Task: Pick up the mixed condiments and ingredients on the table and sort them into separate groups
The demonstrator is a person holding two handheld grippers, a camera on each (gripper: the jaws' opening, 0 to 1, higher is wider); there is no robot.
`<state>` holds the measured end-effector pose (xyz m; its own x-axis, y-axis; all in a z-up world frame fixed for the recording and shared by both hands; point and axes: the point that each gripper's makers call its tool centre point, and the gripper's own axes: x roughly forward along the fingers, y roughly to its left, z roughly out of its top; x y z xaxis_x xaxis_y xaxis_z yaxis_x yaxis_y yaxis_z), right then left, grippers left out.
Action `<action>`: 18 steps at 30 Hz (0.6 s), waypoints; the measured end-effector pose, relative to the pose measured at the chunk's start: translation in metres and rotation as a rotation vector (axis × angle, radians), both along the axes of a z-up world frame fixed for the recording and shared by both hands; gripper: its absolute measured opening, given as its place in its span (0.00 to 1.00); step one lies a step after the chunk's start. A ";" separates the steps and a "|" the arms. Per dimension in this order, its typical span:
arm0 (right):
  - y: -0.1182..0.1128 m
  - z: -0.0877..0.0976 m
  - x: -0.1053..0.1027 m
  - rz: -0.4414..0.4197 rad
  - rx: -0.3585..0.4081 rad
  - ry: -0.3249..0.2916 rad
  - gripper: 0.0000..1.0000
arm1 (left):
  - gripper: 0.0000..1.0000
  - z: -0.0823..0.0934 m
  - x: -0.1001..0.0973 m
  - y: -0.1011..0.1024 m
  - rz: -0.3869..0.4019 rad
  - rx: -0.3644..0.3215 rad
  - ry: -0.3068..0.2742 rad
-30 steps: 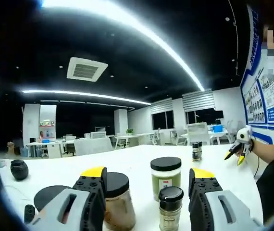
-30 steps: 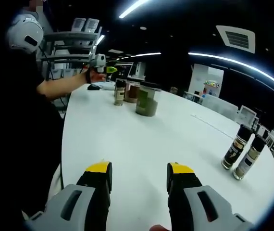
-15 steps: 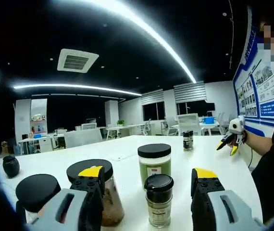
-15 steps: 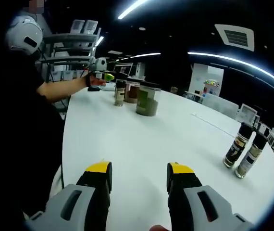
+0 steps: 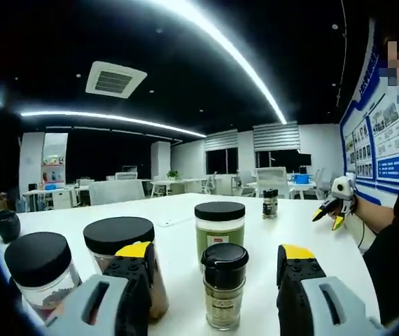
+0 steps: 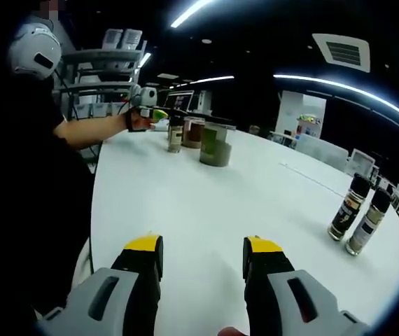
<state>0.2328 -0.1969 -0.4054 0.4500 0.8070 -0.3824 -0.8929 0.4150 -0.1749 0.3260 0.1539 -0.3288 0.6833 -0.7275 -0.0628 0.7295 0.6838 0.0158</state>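
In the left gripper view, the left gripper (image 5: 213, 280) has its yellow-tipped jaws spread apart, a small black-capped spice shaker (image 5: 223, 283) standing between them on the white table (image 5: 311, 231); its label is too blurred to read. At 12 o'clock behind it stands a jar of green powder (image 5: 219, 229) bearing a small red-and-white label, unreadable. At 9 o'clock are a brown-filled jar (image 5: 124, 255) and a clear jar (image 5: 40, 274), both black-lidded. In the right gripper view, the right gripper (image 6: 203, 269) hangs open above bare table, two dark bottles (image 6: 359, 213) at 3 o'clock.
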 end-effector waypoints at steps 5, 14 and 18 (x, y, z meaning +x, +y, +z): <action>0.000 0.001 -0.001 0.002 0.002 -0.003 0.46 | 0.70 -0.002 -0.001 -0.007 -0.017 0.006 -0.001; 0.003 -0.002 -0.002 0.007 -0.001 0.006 0.46 | 0.67 -0.016 -0.004 -0.016 -0.043 0.008 0.040; 0.002 -0.003 -0.002 0.004 0.001 0.008 0.46 | 0.64 -0.022 -0.004 -0.019 -0.045 0.014 0.054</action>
<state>0.2311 -0.1944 -0.4080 0.4439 0.8092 -0.3849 -0.8958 0.4119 -0.1672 0.3216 0.1352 -0.3504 0.6452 -0.7562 -0.1088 0.7596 0.6503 -0.0149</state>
